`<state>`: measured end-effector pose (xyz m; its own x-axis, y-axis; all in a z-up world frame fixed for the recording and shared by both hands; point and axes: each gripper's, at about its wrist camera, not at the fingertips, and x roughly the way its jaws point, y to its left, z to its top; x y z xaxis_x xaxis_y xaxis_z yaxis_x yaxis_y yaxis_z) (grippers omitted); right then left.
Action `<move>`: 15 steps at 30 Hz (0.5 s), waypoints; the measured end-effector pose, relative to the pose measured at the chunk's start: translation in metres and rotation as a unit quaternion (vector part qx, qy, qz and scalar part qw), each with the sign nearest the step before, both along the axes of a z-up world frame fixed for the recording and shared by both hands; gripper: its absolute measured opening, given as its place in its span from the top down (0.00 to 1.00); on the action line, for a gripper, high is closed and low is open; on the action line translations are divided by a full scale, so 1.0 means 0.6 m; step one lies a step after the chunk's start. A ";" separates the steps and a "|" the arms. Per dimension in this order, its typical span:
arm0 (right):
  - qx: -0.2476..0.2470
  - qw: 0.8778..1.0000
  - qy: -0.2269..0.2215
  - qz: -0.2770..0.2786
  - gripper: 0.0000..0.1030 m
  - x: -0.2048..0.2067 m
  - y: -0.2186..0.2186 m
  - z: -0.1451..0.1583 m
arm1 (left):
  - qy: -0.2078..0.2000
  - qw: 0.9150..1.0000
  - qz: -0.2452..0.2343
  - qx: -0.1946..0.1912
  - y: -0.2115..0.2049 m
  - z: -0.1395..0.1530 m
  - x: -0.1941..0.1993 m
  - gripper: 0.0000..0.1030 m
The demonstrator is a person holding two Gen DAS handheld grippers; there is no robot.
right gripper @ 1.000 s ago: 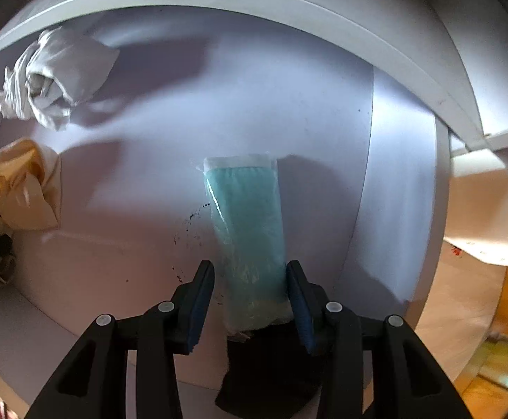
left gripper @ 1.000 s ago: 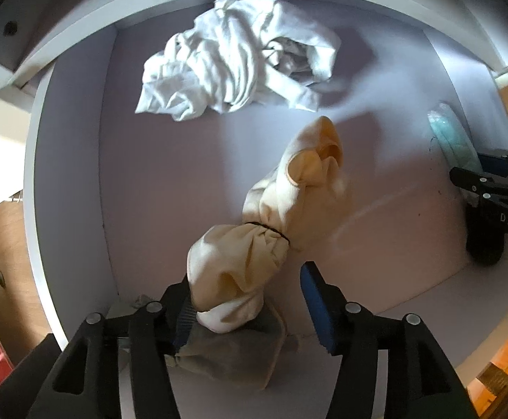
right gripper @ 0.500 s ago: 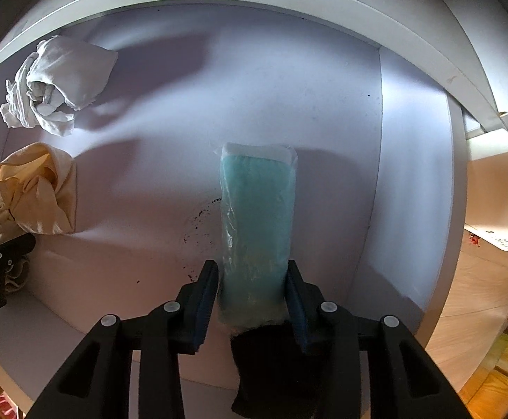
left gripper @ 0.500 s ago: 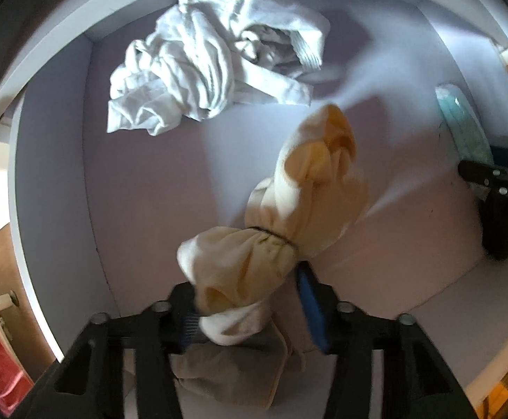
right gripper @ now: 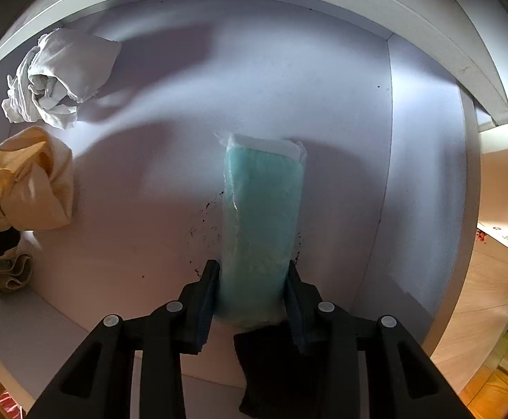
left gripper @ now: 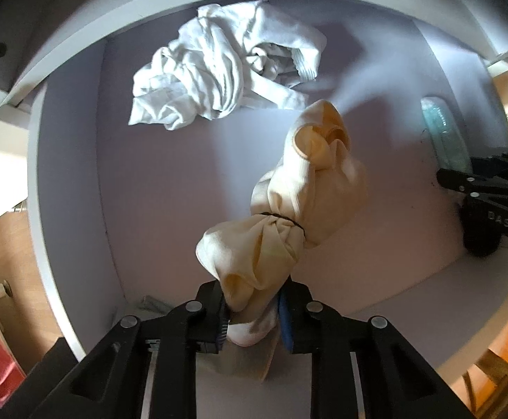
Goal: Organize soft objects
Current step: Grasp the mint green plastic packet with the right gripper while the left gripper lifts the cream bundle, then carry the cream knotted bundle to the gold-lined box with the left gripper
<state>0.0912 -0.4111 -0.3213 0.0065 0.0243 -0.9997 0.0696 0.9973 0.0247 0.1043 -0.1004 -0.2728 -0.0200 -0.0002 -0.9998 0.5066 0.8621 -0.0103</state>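
Note:
My left gripper (left gripper: 252,309) is shut on the near end of a cream cloth bundle (left gripper: 299,202) tied with a black band; the bundle points into a white shelf compartment (left gripper: 170,181). It also shows at the left of the right wrist view (right gripper: 30,181). My right gripper (right gripper: 252,289) is shut on a teal soft pack in clear plastic (right gripper: 262,216), which shows at the right in the left wrist view (left gripper: 444,136). A crumpled white cloth (left gripper: 226,80) lies at the back left of the shelf, and shows in the right wrist view (right gripper: 58,76).
A beige cloth (left gripper: 250,359) lies under my left gripper at the shelf's front edge. A black object (right gripper: 275,366) lies under my right gripper. White shelf walls (right gripper: 425,181) close in left, right and back. Dark specks (right gripper: 205,230) mark the shelf floor.
My left gripper closed on the cream bundle, which was loose between open jaws a second ago. My right gripper tightened on the teal pack and straightened it.

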 end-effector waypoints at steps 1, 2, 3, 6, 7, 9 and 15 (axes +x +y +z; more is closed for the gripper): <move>0.000 1.000 0.000 -0.001 0.66 0.003 -0.001 -0.004 | 0.002 1.000 0.003 -0.001 0.001 0.005 0.000 0.79; 0.001 1.000 0.001 -0.002 0.66 0.005 -0.003 -0.005 | 0.003 1.000 0.005 -0.005 0.001 0.015 -0.002 0.80; 0.003 1.000 0.001 -0.003 0.66 0.009 -0.002 0.002 | 0.002 1.000 0.005 -0.009 0.004 0.023 0.000 0.80; 0.003 1.000 0.001 -0.005 0.66 0.012 -0.005 0.000 | -0.002 1.000 0.003 -0.020 0.004 0.054 0.000 0.80; 0.003 1.000 0.001 -0.005 0.66 0.013 -0.007 -0.001 | -0.003 1.000 0.001 -0.025 0.004 0.068 0.000 0.80; 0.003 1.000 0.001 -0.005 0.66 0.014 -0.007 -0.001 | -0.003 0.999 -0.006 -0.032 0.008 0.094 0.001 0.80; 0.002 1.000 0.000 -0.004 0.66 0.012 -0.008 -0.001 | -0.015 0.997 -0.043 -0.061 0.017 0.175 -0.016 0.80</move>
